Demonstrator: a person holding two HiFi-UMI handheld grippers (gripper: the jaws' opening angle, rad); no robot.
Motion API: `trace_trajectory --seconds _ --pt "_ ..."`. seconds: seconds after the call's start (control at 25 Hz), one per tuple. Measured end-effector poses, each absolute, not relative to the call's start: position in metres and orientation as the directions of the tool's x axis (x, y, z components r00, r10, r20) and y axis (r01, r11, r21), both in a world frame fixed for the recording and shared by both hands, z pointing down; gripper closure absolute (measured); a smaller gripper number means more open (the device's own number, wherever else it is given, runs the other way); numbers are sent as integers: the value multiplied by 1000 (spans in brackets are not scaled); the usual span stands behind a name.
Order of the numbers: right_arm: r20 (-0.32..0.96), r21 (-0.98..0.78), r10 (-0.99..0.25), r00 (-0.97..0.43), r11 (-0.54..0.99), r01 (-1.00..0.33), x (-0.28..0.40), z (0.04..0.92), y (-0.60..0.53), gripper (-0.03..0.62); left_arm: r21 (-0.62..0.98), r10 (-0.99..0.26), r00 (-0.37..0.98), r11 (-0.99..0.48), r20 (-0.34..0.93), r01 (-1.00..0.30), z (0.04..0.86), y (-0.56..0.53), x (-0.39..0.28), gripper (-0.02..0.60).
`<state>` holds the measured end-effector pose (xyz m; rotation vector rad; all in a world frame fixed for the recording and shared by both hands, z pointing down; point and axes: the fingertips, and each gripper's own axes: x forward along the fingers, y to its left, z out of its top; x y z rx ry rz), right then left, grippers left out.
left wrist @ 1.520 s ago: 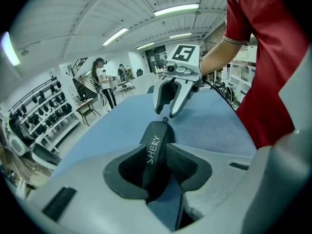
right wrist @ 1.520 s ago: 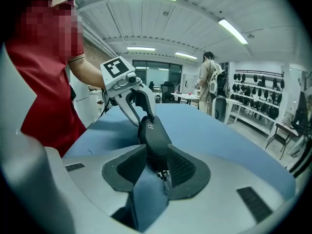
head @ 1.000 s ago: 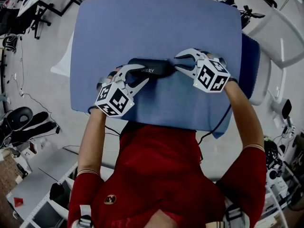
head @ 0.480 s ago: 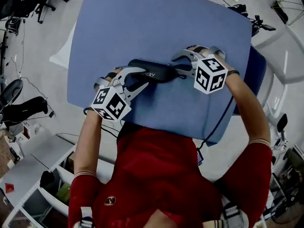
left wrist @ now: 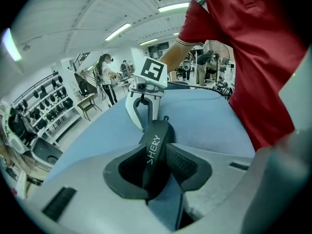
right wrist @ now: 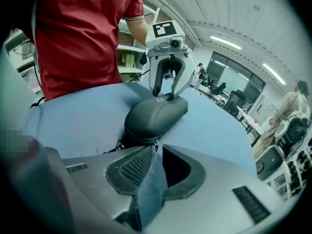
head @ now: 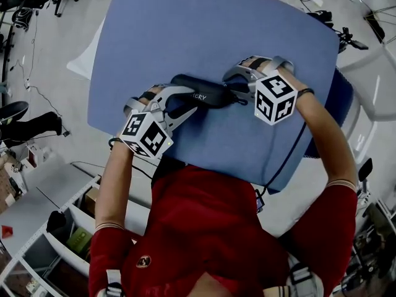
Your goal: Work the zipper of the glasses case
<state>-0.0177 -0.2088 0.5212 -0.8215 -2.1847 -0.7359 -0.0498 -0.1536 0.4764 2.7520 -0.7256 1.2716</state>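
Glasses case [head: 204, 94], black and oblong, lies on the blue-covered table [head: 210, 23] just ahead of the person's red shirt [head: 210, 228], with a gripper at each end. In the head view the two marker cubes come nearest, then the white fingers reaching in. The left gripper [head: 193, 99] straddles the case's left end and the right gripper [head: 233, 87] meets its right end. How the pads sit cannot be read from up there.

The left gripper view settles one side. Its black pads [left wrist: 187, 162] press on both flanks of the case and clamp it firmly. White lettering runs up the lid between them, and the other gripper stands at the far end.

Only the right gripper view shows the small zipper pull [right wrist: 155, 144], hanging at the case's near end right at the tips of that gripper's jaws. Those jaws have just been closing. A narrow gap shows between them, with blue cloth visible through it, and the pads do not yet pinch the pull.

Farther back, both gripper views open onto a lit room with shelves [left wrist: 34, 106].
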Motion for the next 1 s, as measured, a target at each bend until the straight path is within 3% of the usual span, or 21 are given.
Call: trace_trajectory --seconds 0.08,0.2,1.0 --pt "755 280 332 -566 618 735 -19 523 -208 529 -167 -402 560 -890 725 -423 477 -154 -50 472" --pt "759 308 315 -570 598 740 -19 524 -209 589 -167 -402 559 -890 725 -424 478 -153 -50 472" --pt "814 280 205 -543 680 677 12 516 -193 594 -164 -415 555 -880 721 -445 477 -152 -53 471"
